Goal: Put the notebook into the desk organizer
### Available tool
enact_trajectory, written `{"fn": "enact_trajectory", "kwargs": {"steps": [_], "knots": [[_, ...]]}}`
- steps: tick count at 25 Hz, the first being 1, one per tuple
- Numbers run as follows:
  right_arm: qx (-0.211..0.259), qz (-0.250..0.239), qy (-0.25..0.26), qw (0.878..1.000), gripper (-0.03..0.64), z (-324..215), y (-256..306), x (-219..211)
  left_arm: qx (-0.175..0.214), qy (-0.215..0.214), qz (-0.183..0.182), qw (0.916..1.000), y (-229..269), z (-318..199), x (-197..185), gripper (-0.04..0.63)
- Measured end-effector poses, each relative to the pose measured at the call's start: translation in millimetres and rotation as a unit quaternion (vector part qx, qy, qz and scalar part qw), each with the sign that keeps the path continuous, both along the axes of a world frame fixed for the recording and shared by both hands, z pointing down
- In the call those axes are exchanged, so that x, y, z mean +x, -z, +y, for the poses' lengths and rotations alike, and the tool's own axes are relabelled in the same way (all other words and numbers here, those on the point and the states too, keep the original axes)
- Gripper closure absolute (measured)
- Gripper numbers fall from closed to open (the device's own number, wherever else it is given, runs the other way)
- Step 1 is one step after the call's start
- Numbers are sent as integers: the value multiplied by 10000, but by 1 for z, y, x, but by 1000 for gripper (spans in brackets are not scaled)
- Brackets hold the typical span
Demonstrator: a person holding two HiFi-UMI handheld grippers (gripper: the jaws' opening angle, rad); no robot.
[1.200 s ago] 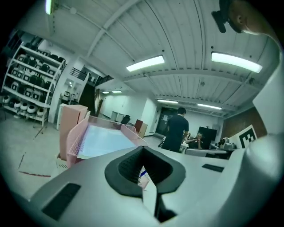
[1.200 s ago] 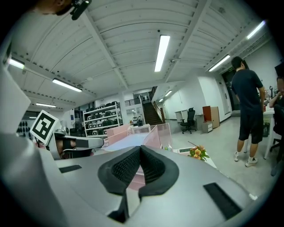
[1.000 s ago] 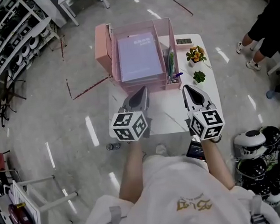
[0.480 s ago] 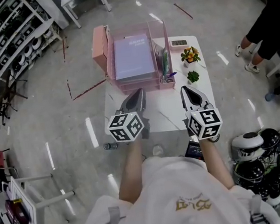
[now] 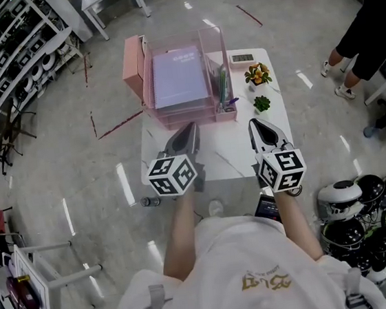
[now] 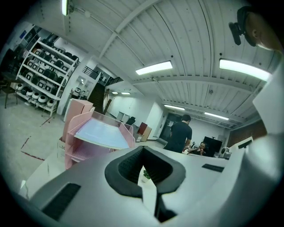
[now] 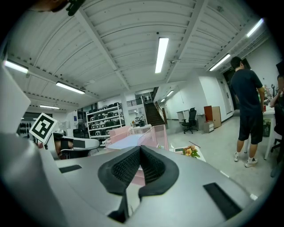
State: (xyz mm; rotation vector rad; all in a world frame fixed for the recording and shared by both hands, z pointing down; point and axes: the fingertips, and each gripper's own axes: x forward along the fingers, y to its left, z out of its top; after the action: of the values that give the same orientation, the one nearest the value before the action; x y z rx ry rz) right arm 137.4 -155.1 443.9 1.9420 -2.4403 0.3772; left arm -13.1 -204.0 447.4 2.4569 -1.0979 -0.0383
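Head view, looking steeply down. A white bench [image 5: 229, 154] carries a pink desk organizer [image 5: 133, 61] at its far end. The lavender notebook [image 5: 179, 76] lies flat in the organizer's top tray, and pens [image 5: 223, 84] stand in the narrow compartment along its right side. Just right of the organizer are a small potted flower [image 5: 258, 74] and, nearer the person, a small green plant [image 5: 262, 103]. The left gripper [image 5: 191, 126] and right gripper [image 5: 255, 123] hover side by side over the near half of the bench, both pointing toward the organizer and well apart from it; each carries its marker cube at the rear. Left gripper view: the left gripper [image 6: 143, 153] has its jaws pressed together with nothing between them. The notebook [image 6: 100, 133] shows as a pale sheet on top of the organizer [image 6: 75, 111], ahead and to the left. Right gripper view: the right gripper [image 7: 140, 148] is likewise closed and empty — the notebook [image 7: 126, 141] and the organizer's translucent wall [image 7: 156, 132] lie straight beyond its tips. Around the bench are a rack of shelving [image 5: 7, 47], a cluster of helmets [image 5: 364, 200] and a standing person [image 5: 371, 19].
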Motion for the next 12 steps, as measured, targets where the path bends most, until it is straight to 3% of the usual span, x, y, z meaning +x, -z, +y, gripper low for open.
{"fn": "enact_trajectory", "kwargs": {"steps": [12], "knots": [[30, -20, 19, 10000, 606, 3, 2, 1, 42, -9, 16, 10000, 4, 4, 1, 578]]}}
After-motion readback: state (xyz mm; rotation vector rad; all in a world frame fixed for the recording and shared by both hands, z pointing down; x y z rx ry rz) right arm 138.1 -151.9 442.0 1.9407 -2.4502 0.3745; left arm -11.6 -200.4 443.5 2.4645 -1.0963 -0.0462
